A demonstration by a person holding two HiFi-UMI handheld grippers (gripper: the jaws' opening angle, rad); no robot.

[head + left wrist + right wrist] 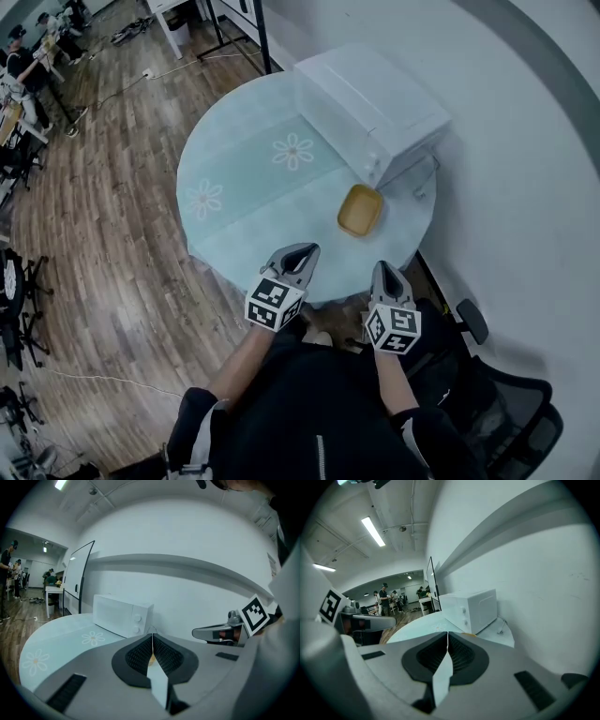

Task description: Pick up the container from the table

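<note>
A shallow yellow container (360, 210) lies on the round table (244, 169), in front of the white microwave (373, 111). Both grippers hover over the table's near edge, short of the container. My left gripper (302, 251) is at the container's near left and my right gripper (384, 270) at its near right. In the left gripper view the jaws (152, 635) meet with nothing between them, and only a sliver of the container (149, 658) shows behind them. In the right gripper view the jaws (447, 633) are also shut and empty, with the container's rim (467, 634) just beyond.
The table wears a pale blue cloth with flower prints (293, 151). A white wall curves close along the right. A black office chair (511, 403) stands at the lower right. People (28, 66) and desks are far off at the back left on the wooden floor.
</note>
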